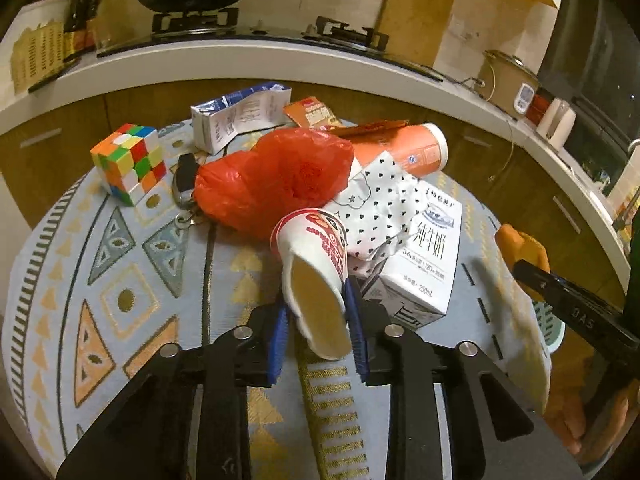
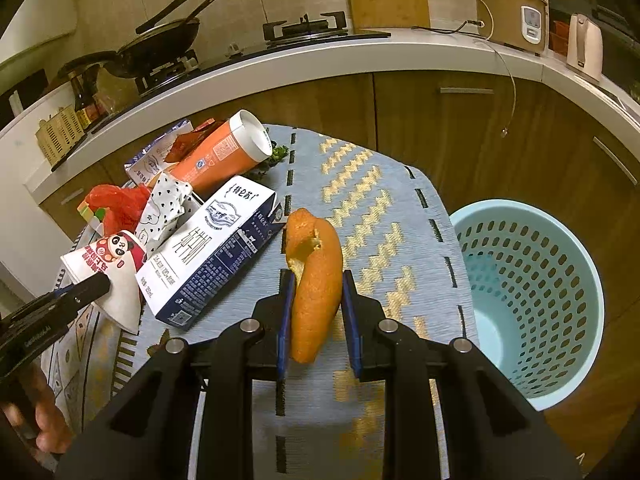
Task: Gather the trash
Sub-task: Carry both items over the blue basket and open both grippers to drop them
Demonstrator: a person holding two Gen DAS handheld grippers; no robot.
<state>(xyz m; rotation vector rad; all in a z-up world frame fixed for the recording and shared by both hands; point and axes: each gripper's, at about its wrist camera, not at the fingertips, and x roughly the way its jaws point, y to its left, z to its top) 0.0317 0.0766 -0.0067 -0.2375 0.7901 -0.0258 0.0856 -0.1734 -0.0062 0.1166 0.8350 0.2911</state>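
Kitchen cabinets curve behind our patterned tabletop point(image 2: 384, 208), with the blue perforated basket point(image 2: 532, 292) off its edge at about 3 o'clock. At 10 o'clock from our right gripper point(image 2: 316, 312) we see a white milk carton point(image 2: 208, 256) among the trash. Our left gripper point(image 1: 318, 312) has its fingers clenched on a flattened paper cup point(image 1: 316, 280); our right fingers are grasping an orange peel point(image 2: 316, 280)
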